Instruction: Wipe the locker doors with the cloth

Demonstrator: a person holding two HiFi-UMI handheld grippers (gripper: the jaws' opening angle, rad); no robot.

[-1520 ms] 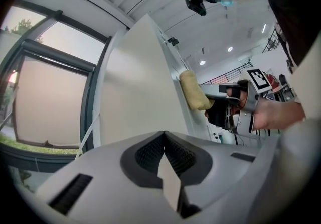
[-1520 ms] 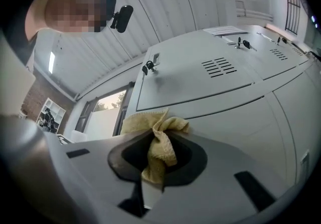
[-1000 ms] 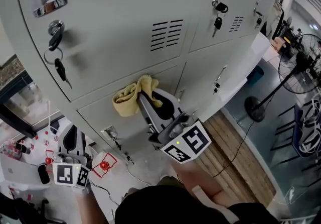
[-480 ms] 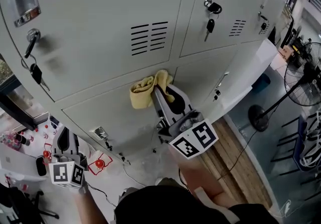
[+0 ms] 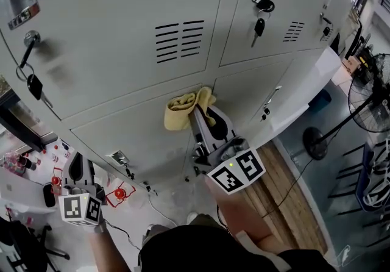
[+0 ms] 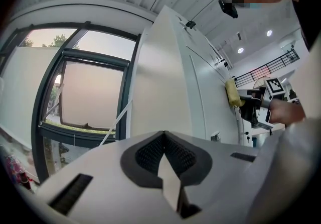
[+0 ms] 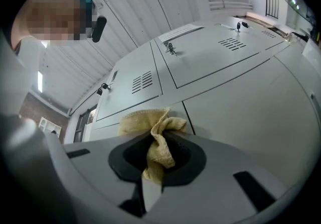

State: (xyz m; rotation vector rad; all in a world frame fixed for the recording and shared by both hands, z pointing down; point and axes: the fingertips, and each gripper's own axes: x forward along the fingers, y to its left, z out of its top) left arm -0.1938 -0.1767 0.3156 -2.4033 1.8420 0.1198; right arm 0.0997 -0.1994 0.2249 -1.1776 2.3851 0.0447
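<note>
Yellow cloth (image 5: 181,110) is squeezed in the right hand-held gripper (image 5: 200,112), pressed on a low grey metal locker door (image 5: 122,136). Left hand-held gripper (image 5: 80,170) hangs clenched, empty. Wiping looks part done; other doors likely wait.

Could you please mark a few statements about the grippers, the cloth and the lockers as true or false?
1. The right gripper is shut on the yellow cloth. True.
2. The left gripper holds a second cloth. False: its jaws are together with nothing between them, and it is held low, away from the doors.
3. The cloth lies against the lockers below the door with the vent slots. True.
4. None of the locks has a key in it. False: one key hangs from a lock on an upper door, and another key hangs at the far left.
</note>
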